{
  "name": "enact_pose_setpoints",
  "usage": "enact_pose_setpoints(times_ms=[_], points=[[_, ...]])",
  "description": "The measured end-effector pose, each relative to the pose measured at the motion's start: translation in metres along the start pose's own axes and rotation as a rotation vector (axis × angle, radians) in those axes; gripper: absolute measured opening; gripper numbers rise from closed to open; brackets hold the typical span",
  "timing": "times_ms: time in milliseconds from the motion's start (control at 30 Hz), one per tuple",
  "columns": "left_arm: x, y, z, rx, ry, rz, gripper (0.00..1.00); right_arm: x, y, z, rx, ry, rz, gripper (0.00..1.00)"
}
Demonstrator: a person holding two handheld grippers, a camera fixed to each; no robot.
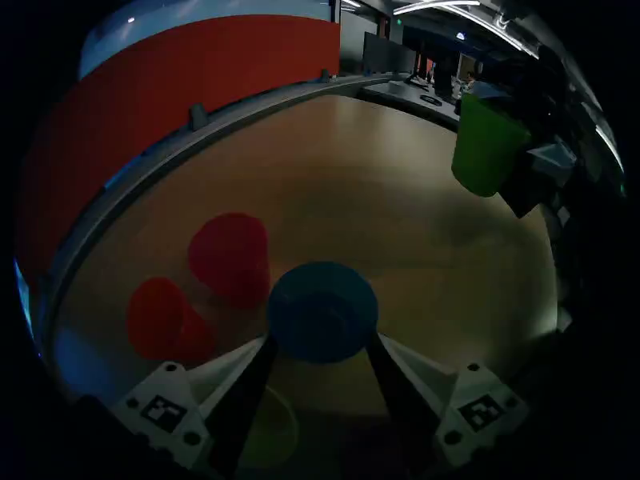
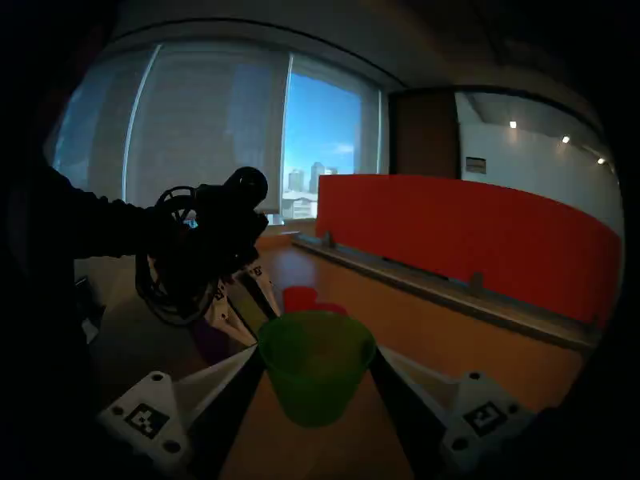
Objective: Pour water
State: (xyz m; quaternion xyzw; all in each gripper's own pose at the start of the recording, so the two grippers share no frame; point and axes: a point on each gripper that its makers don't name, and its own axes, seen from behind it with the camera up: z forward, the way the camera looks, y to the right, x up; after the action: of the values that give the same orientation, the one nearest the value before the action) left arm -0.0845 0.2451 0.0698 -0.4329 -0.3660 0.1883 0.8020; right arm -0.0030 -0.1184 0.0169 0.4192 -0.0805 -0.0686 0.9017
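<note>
**left gripper view: blue cup clamped, green cup raised on the side away from the red partition**

in the left gripper view i see the blue cup (image 1: pixel 322 312) sitting between the two fingers of the left gripper (image 1: pixel 320 342). both fingers press against its sides, so the jaws are closed on it. its rim is turned toward the camera. it hangs over the wooden table (image 1: pixel 384 200), well apart from the red partition (image 1: pixel 184 88) that runs along the table's far edge.

two red cups (image 1: pixel 230 256) stand on the table on the partition side of the blue cup, close to each other. a yellowish cup (image 1: pixel 268 428) shows dimly at the near edge, farther from the partition than the blue cup.

the green cup (image 1: pixel 486 144) is raised above the table, far from the partition. something dark is at its side, and i can't make out that grip from here.

in the right gripper view the right gripper (image 2: pixel 316 352) has the green cup upright between its fingers, mouth open to the top. both fingers are tight on its wall. beyond it a red cup peeks over the green rim, with the partition off to one side. a dark-sleeved hand (image 2: pixel 200 240) holds the other gripper at the end of the table away from the partition.
</note>
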Motion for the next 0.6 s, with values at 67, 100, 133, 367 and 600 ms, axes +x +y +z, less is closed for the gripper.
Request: enact_pose_setpoints(times_ms=[67, 100, 133, 367, 600], points=[[0.0011, -0.0007, 0.0007, 0.005, 0.002, 0.004, 0.8, -0.0004, -0.0001, 0.0, 0.001, 0.0, 0.001, 0.92], [0.0016, -0.0011, 0.0011, 0.007, 0.002, 0.006, 0.8, -0.0006, -0.0001, 0.0, 0.001, 0.0, 0.001, 0.92], [0.0021, -0.0014, 0.0015, 0.008, 0.003, 0.007, 0.8, -0.0008, -0.0001, 0.0, 0.0, 0.0, 0.001, 0.92], [0.005, -0.0037, 0.0041, 0.017, 0.005, 0.008, 0.8, -0.003, 0.0002, -0.0003, 0.001, -0.004, 0.002, 0.92], [0.0069, -0.0057, 0.0084, 0.023, -0.001, 0.0, 0.8, -0.0046, 0.0009, 0.0006, 0.0, -0.007, 0.005, 0.92]])
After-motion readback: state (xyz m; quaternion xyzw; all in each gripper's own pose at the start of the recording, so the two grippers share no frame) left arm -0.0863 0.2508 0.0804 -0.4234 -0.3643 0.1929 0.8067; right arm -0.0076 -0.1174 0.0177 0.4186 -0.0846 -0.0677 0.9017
